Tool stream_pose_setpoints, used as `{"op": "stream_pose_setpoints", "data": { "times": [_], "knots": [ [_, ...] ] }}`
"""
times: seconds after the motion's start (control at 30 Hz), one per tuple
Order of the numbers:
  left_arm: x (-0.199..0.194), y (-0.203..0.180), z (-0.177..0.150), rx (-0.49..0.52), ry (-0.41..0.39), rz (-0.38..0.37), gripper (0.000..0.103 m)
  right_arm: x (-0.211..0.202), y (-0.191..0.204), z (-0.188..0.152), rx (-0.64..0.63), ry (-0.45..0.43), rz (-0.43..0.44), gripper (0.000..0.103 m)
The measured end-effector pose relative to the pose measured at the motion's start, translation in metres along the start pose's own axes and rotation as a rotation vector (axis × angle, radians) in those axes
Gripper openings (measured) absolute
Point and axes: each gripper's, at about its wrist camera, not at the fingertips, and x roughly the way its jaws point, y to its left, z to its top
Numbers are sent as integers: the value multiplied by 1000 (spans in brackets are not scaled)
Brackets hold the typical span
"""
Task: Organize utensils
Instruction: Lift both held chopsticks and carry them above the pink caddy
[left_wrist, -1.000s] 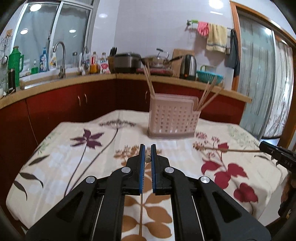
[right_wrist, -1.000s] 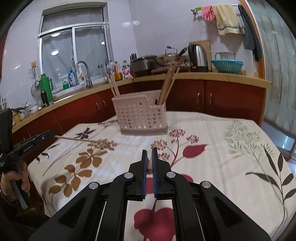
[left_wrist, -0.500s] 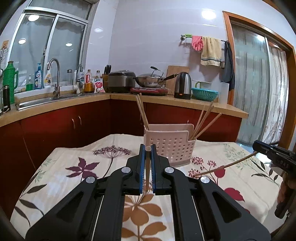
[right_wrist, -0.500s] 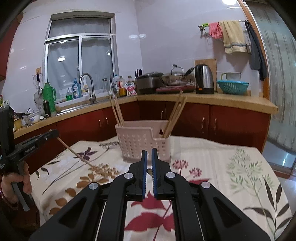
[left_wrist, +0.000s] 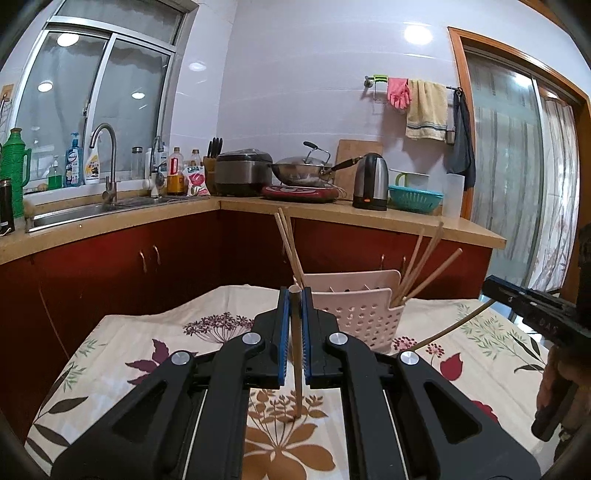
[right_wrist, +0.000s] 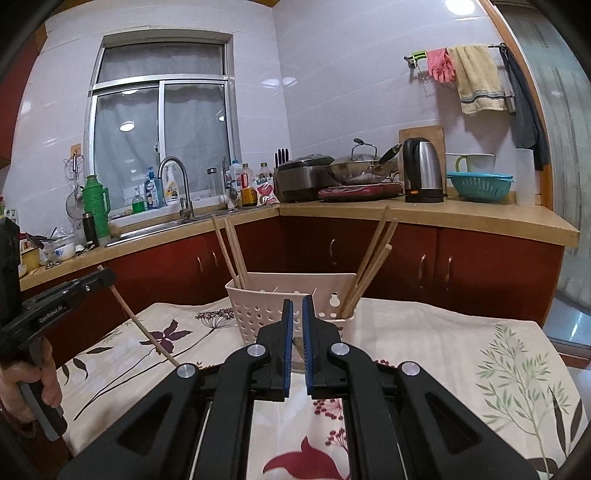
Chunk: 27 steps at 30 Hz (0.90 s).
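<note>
A pink perforated utensil holder stands on the flowered tablecloth with several wooden chopsticks leaning in both end compartments; it also shows in the right wrist view. My left gripper is shut on a chopstick that hangs nearly upright, just in front of the holder. My right gripper is shut on a chopstick that slants down to the left, seen from the left wrist view. The left gripper with its chopstick shows at the left of the right wrist view.
The table carries a cloth with leaf and flower prints. Behind it runs a counter with red cupboards, a sink, bottles, a rice cooker, a wok and a kettle. A glass door is at the right.
Both grippers have risen off the tablecloth, each lifting a chopstick, and moved closer to the holder. The chopsticks have tilted from lying flat to steep.
</note>
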Motion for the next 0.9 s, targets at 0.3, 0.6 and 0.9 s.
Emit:
{"op": "stream_pose_setpoints", "data": {
  "times": [0.3, 0.6, 0.9],
  "knots": [
    [20, 7, 11, -2, -5, -5, 7, 21, 2, 21, -23, -50, 0, 6],
    [36, 12, 20, 0, -23, -9, 7, 46, -2, 37, -11, -76, 4, 6],
    [53, 12, 32, 6, -39, -27, 7, 64, -2, 35, -7, -52, 3, 7]
  ]
}}
